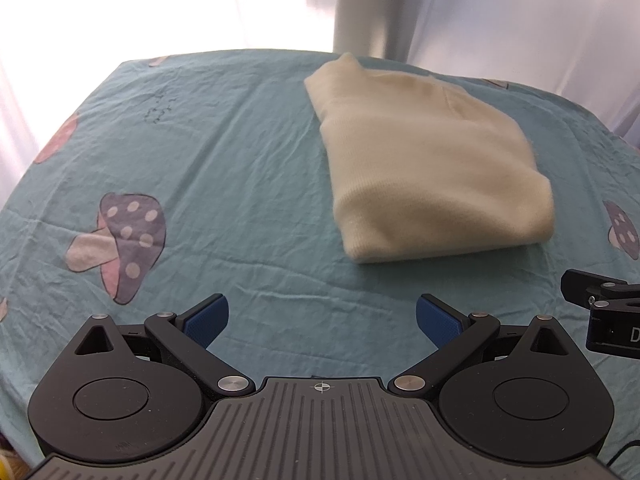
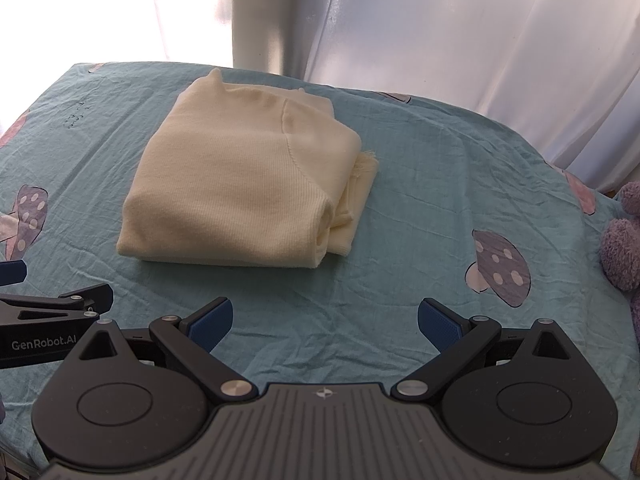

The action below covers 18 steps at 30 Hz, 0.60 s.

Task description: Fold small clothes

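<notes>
Lying folded mid-surface, cream garment, long axis running away toward curtain; plush toy sitting right. Hovering near, both wide, empty: left gripper, right gripper.

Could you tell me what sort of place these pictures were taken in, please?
Probably a bedroom at home: the sheet is teal with a mushroom print, pale curtains hang behind it against a bright window, and a purple plush toy sits at the edge. A folded cream garment lies on top.

Ahead of the right gripper, whose blue pads stand wide apart holding nothing, a folded cream sweater lies on the mushroom-print sheet. A purple plush toy sits far right.
</notes>
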### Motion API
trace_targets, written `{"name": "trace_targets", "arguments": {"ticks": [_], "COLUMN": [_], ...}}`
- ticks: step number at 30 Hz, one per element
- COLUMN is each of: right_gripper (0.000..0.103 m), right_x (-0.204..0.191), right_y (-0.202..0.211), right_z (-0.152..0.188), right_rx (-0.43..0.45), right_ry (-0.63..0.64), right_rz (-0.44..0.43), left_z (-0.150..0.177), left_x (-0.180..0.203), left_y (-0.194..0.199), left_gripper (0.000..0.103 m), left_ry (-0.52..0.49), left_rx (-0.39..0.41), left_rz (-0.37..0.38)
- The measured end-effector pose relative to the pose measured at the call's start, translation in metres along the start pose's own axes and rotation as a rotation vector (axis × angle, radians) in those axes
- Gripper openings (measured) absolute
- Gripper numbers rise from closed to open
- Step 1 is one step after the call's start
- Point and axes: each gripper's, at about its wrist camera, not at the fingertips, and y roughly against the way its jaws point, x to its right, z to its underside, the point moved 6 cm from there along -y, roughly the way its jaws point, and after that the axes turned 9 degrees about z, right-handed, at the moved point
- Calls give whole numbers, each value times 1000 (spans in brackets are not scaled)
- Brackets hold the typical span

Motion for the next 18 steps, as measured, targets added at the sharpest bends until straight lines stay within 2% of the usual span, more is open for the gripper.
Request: {"name": "trace_targets", "arguments": {"ticks": [18], "right_gripper": [99], "right_x": [0], "right_y": [1], "right_z": [0], "right_rx": [1], "right_ry": [1], "right_rz": [1], "left_z": [3], "left_x": [3], "left_y": [-1], "left_gripper": [102], "left_ry": [-25], "left_rx": [-9], "left_rz": [3]}}
